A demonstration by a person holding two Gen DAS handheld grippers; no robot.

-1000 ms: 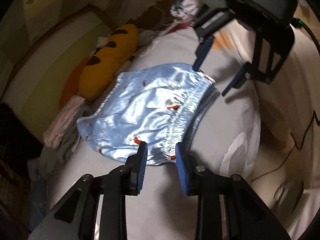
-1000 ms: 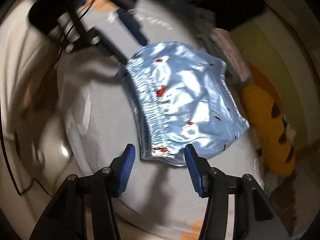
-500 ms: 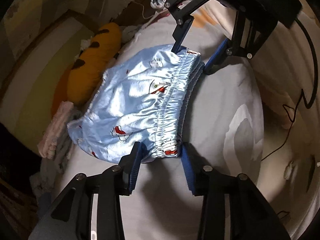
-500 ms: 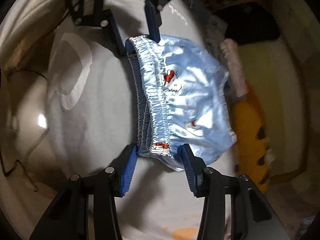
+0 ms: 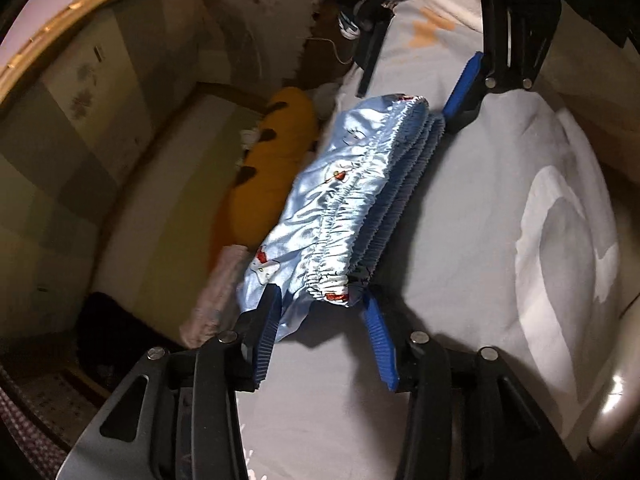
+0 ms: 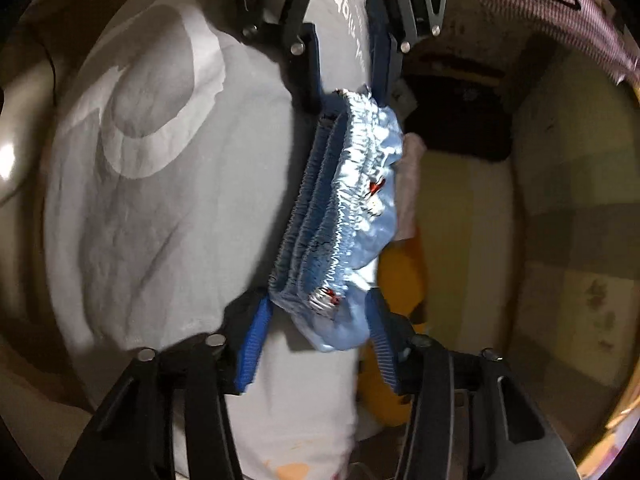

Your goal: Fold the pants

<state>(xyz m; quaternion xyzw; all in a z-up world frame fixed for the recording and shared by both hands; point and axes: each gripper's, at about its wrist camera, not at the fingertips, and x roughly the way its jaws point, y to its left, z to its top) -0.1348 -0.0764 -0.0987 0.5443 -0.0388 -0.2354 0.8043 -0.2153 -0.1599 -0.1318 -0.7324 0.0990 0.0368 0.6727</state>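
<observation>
1. Lying on the grey bedsheet (image 5: 460, 240) near the bed's long edge: one pair of light-blue satin shorts (image 5: 340, 184), folded, waistband layers stacked.
2. Two grippers: the left gripper (image 5: 320, 312) and the right gripper (image 6: 316, 312) each straddle one waistband end, jaws part open and just widened, cloth between them, not visibly pinched.
3. One orange plush toy (image 5: 276, 160) lies beyond the shorts.
4. One pink folded garment (image 5: 216, 300) lies beside it.
</observation>
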